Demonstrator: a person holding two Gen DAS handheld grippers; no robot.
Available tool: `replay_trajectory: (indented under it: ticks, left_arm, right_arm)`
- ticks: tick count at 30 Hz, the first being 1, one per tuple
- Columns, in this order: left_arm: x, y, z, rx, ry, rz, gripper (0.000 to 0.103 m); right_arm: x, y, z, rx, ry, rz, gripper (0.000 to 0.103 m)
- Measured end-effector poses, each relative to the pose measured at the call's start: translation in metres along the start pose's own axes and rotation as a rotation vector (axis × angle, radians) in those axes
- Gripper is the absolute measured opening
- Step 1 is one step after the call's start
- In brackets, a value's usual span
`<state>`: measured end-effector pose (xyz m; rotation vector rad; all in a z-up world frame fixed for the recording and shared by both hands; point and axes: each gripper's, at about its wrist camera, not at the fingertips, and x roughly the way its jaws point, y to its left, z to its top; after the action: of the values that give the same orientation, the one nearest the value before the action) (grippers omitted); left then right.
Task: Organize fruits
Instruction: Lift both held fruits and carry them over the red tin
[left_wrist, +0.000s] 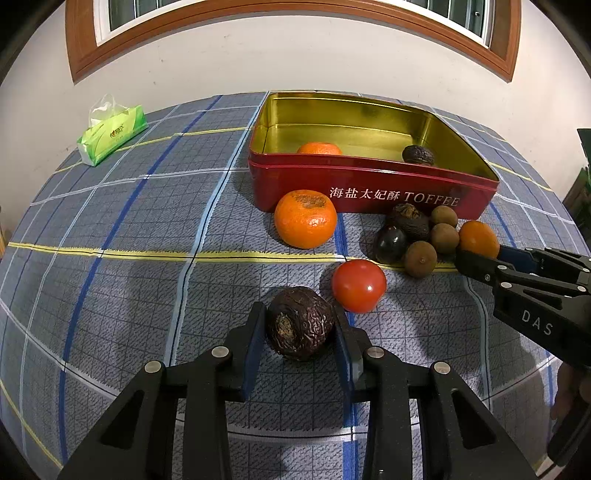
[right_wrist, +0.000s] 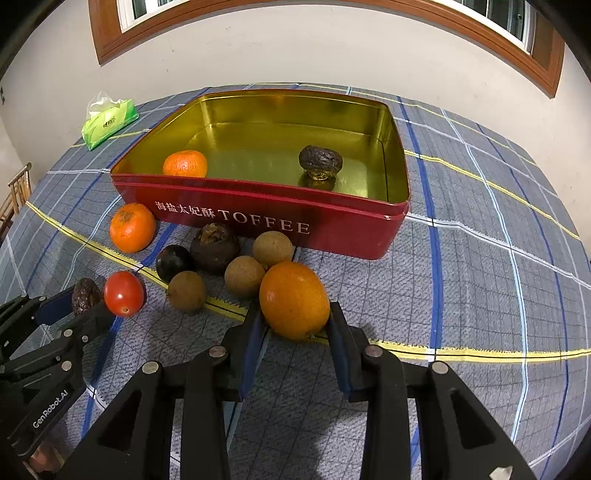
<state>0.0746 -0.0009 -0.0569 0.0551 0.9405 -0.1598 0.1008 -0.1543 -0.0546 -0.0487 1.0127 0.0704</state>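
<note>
Both hands mid-grasp over a plaid tabletop (right_wrist: 480, 258): left gripper (left_wrist: 300, 325) clamped on a wrinkled dark fruit (left_wrist: 300, 323), pads pressed to both flanks, fruit resting on the cloth between the fingers; right gripper (right_wrist: 295, 317) clenched likewise on a smooth orange fruit (right_wrist: 294, 300), also down on the cloth. Ahead of both, a red toffee tin (right_wrist: 258, 218), open, gold inside. Best handled, by the look of it, with a straight lift before any swing forward, high enough to clear the near wall of the tin, then a low release so that round fruit does not roll or bruise; pressure kept light on the shrivelled skin, firmer on the slick one. Care needed beside the left gripper, a red tomato (left_wrist: 359, 285) sitting just off its right finger, and beside the right gripper, a brown longan (right_wrist: 244, 277) touching the held fruit. Counted in the tin: one mandarin (right_wrist: 185, 163), one wrinkled dark fruit. Counted loose ahead: one mandarin, one tomato, three longans, one dark grape (right_wrist: 173, 263), one more wrinkled fruit. Far left, one green tissue pack (right_wrist: 109, 123).
</note>
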Motion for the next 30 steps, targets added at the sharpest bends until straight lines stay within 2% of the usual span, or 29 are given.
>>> replay_trajectory:
  ticks: [8,20,30]
  left_arm:
    - [-0.001,-0.001,0.001,0.002,-0.007,0.000,0.035]
    - [-0.014,0.011,0.000,-0.017,-0.031,-0.056,0.035]
    - [-0.021,0.013,0.011,-0.010,-0.048,-0.046,0.035]
  right_arm:
    - [-0.004,-0.001,-0.003,0.006,0.003,0.008,0.032]
    - [-0.025,-0.004,-0.013,0.028,-0.014,0.023,0.032]
    - [-0.032,-0.011,-0.012,0.039,-0.025,0.032,0.032]
